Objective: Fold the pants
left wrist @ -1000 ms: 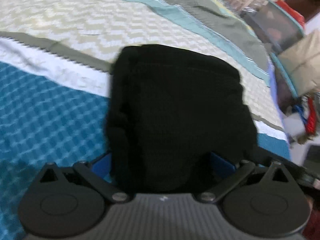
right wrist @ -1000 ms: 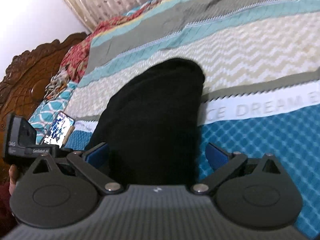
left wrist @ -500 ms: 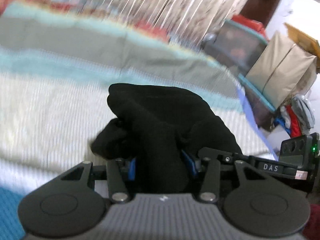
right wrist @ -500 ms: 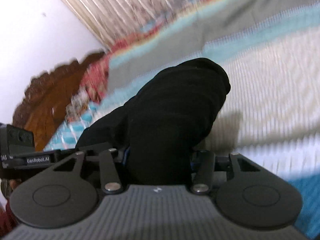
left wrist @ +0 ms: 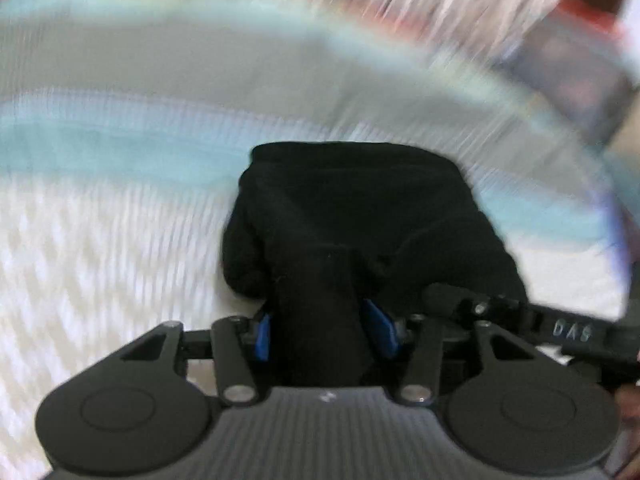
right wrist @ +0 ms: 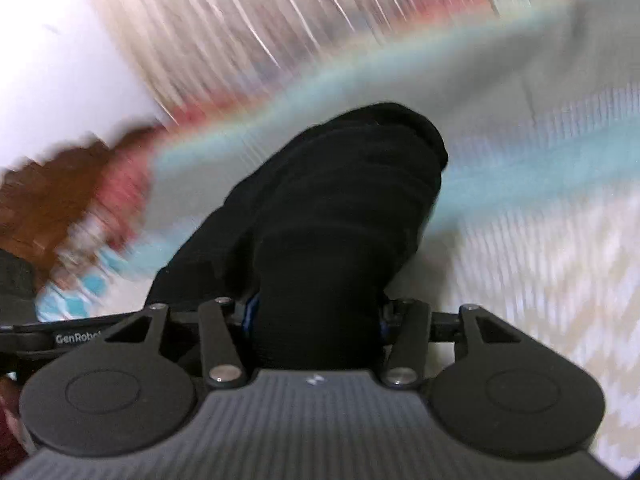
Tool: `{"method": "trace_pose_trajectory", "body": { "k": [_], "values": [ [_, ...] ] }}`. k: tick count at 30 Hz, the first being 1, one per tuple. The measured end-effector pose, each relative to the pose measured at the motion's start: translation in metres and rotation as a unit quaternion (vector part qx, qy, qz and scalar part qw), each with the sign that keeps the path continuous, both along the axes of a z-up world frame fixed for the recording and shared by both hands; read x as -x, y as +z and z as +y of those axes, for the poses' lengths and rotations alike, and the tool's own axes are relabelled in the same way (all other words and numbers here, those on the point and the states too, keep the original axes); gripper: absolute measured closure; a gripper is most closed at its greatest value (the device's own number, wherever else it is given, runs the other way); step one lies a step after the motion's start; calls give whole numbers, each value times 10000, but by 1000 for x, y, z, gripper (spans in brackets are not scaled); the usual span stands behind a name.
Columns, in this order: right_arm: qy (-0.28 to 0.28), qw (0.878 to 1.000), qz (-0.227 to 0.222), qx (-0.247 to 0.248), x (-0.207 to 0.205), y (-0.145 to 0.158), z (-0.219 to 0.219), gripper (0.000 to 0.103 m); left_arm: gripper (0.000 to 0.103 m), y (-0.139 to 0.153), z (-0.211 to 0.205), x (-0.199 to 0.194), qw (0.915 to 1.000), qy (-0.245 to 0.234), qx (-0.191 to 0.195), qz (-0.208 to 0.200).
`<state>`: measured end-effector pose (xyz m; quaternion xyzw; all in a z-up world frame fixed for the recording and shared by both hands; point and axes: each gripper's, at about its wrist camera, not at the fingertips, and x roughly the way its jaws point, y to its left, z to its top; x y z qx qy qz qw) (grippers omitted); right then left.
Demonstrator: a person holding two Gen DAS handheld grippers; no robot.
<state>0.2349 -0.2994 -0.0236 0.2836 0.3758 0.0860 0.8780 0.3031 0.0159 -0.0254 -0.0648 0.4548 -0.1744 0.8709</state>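
Observation:
The black pants are bunched into a thick folded bundle held off the striped bedspread. My left gripper is shut on the near edge of the pants, blue pads pressed into the cloth. In the right wrist view the same black pants run forward from my right gripper, which is shut on their near edge. The right gripper's arm shows at the right of the left wrist view. The left gripper's arm shows at the left of the right wrist view. Both views are motion-blurred.
The bedspread with cream zigzag, teal and grey bands fills the ground below. A curtain hangs behind the bed. A brown wooden headboard is at the left. Blurred stored items stand at the far right.
Both grippers have closed on the pants' near edge and lifted it, carrying it forward over the bed. The views have swung from the blue band towards the curtain.

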Motion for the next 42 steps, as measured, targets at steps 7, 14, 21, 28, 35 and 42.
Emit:
{"method": "trace_pose_trajectory", "body": {
  "k": [7, 14, 21, 28, 35, 42],
  "values": [
    [-273, 9990, -218, -277, 31, 6, -5, 32, 33, 9, -4, 21, 9992, 336, -71, -214],
    [-883, 9953, 2, -394, 59, 17, -7, 27, 33, 54, -11, 67, 9957, 428, -799, -201],
    [-1008, 9944, 210, -253, 125, 32, 13, 27, 33, 73, -15, 139, 9921, 319, -1216, 40],
    [-1040, 9941, 253, -158, 180, 56, 38, 27, 31, 94, -14, 206, 9891, 285, -1438, 93],
    [-1151, 9930, 161, -216, 229, 69, 60, 27, 16, 121, -11, 255, 9866, 352, -1573, -243],
    [-1221, 9921, 219, -189, 258, 78, 67, 17, 8, 133, -2, 285, 9851, 477, -1607, -378]
  ]
}}
